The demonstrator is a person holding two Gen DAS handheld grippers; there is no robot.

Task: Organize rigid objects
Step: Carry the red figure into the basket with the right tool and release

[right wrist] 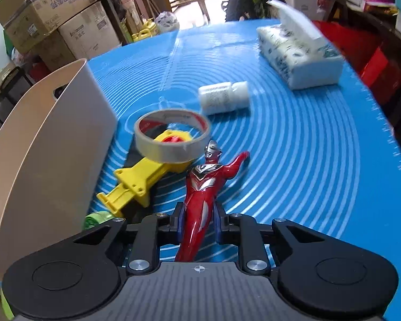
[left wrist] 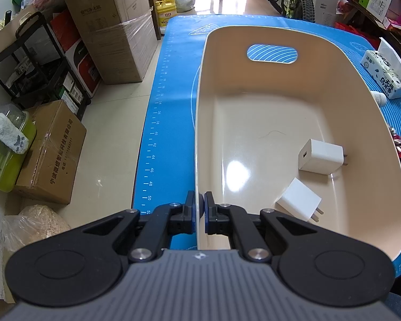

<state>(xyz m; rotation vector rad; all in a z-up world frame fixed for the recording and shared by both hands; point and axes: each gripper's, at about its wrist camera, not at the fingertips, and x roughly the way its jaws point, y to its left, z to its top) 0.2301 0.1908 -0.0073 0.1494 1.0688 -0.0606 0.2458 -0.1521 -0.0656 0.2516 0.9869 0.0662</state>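
The worktop is covered by a blue mat (right wrist: 294, 160). A beige bin (left wrist: 334, 61) stands on it, and two white chargers (left wrist: 322, 156) lie on the bin floor, ahead and to the right of the left jaws. Ahead of the right jaws and slightly to their left, a tape roll (right wrist: 171, 137) rests on top of a yellow toy (right wrist: 139, 182), just beside the bin's outer wall (right wrist: 53, 144). Further ahead lies a white bottle (right wrist: 223, 97) on its side, and beyond that, to the right, a tissue pack (right wrist: 299, 53). A green thing (right wrist: 96, 218) peeks out just left of the right jaws; what it is cannot be told.

The left gripper (left wrist: 199, 208) is clenched on the bin's near left rim, one pad outside the wall and one inside.

The right gripper (right wrist: 199, 223) grasps a red figure (right wrist: 200, 195) around its legs, the pads pressing both sides. The figure's head points forward, away from the jaws, with one arm stretched out to the right above the mat.
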